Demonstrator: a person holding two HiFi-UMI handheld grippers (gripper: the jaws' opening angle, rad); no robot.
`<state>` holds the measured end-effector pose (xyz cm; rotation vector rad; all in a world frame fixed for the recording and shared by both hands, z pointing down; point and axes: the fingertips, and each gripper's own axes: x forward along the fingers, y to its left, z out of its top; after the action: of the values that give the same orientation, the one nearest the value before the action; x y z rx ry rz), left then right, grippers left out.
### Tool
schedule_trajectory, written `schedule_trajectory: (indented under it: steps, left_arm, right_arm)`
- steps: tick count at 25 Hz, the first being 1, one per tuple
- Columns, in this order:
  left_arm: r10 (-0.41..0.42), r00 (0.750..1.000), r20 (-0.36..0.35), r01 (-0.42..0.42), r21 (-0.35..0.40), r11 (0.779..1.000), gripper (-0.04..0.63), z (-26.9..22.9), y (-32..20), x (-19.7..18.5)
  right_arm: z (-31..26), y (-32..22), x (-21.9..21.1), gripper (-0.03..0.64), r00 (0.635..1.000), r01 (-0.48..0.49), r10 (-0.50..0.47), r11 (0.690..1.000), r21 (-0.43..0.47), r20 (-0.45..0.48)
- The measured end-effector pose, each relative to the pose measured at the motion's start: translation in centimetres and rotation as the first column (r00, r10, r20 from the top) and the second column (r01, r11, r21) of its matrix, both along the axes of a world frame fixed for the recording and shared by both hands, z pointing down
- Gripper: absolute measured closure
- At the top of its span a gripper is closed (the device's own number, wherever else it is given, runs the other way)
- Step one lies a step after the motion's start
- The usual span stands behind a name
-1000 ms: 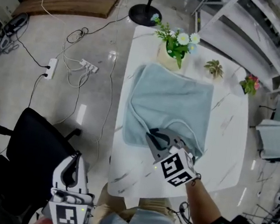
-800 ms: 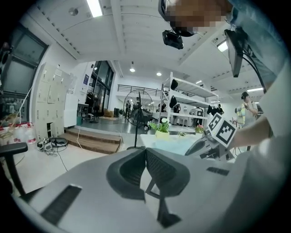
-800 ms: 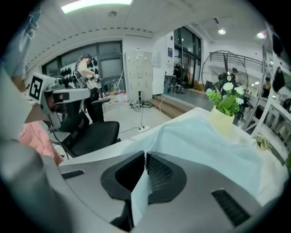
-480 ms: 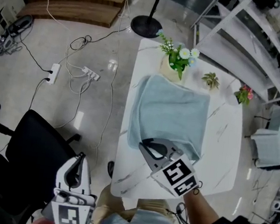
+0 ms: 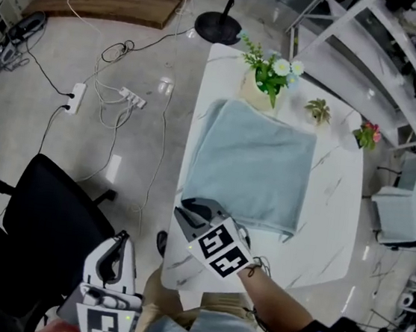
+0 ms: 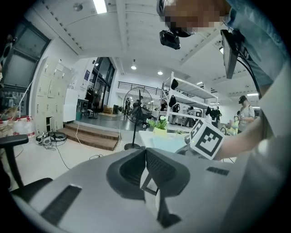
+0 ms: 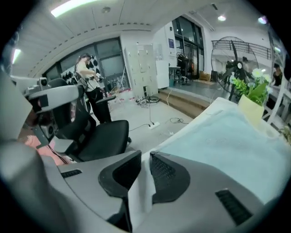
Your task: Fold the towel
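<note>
The pale blue towel lies folded in a flat rectangle on the white marble table. My right gripper hovers over the table's front left corner, clear of the towel's near edge. Its jaws have just been opening and show a narrow gap with nothing in it; the towel spreads out to the right of them. My left gripper hangs low at the left, off the table beside the black chair. Its jaws are shut and hold nothing.
A flower pot and two small plants stand along the table's far edge. A black office chair sits left of the table. Cables and power strips trail over the floor. A grey seat stands at the right.
My right gripper has left the towel's near edge and swung left to the table's front corner. The towel's near part now lies flat. My left gripper has stayed put.
</note>
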<state>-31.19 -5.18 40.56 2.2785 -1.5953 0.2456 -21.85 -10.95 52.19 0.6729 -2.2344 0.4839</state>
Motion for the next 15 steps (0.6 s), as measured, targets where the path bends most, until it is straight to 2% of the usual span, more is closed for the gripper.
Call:
schedule_trajectory:
  steps: [3,5,7,9,11,13,15]
  left_arm:
    - [0.027,1.0,-0.006,-0.026,0.014,1.0,0.588,-0.5,-0.6,1.6]
    - [0.055,0.998,-0.007,-0.055,0.036,0.998,0.588,-1.4,-1.3,2.9]
    - [0.099,0.995,0.003,-0.099,0.055,0.994,0.588,-2.0,-2.1,4.5]
    - [0.145,0.989,0.014,-0.146,0.071,0.987,0.588,-2.3,-3.1,6.5]
    - [0.19,0.981,0.026,-0.192,0.079,0.978,0.588,-2.3,-4.2,8.6]
    - [0.237,0.971,0.039,-0.239,0.057,0.969,0.588,-1.5,-5.1,10.9]
    - [0.279,0.959,0.056,-0.28,0.008,0.96,0.586,0.1,-6.0,13.0]
  right_arm:
    - [-2.3,1.4,-0.6,0.414,0.995,0.051,-0.044,0.996,-0.072,0.093]
    - [-5.2,2.2,0.4,0.414,0.987,0.071,-0.058,0.994,-0.078,0.15]
    - [-7.8,2.2,3.4,0.419,0.983,0.044,-0.031,0.997,-0.067,0.181]
    - [-8.8,1.0,8.4,0.458,0.988,-0.047,0.052,0.998,-0.039,0.148]
    - [-8.1,-0.6,14.5,0.479,0.983,-0.173,0.173,0.985,0.005,0.066]
    - [-6.3,-1.3,20.6,0.513,0.959,-0.28,0.281,0.959,0.04,-0.025]
    - [-3.9,-1.1,25.1,0.522,0.936,-0.342,0.343,0.939,0.033,-0.079]
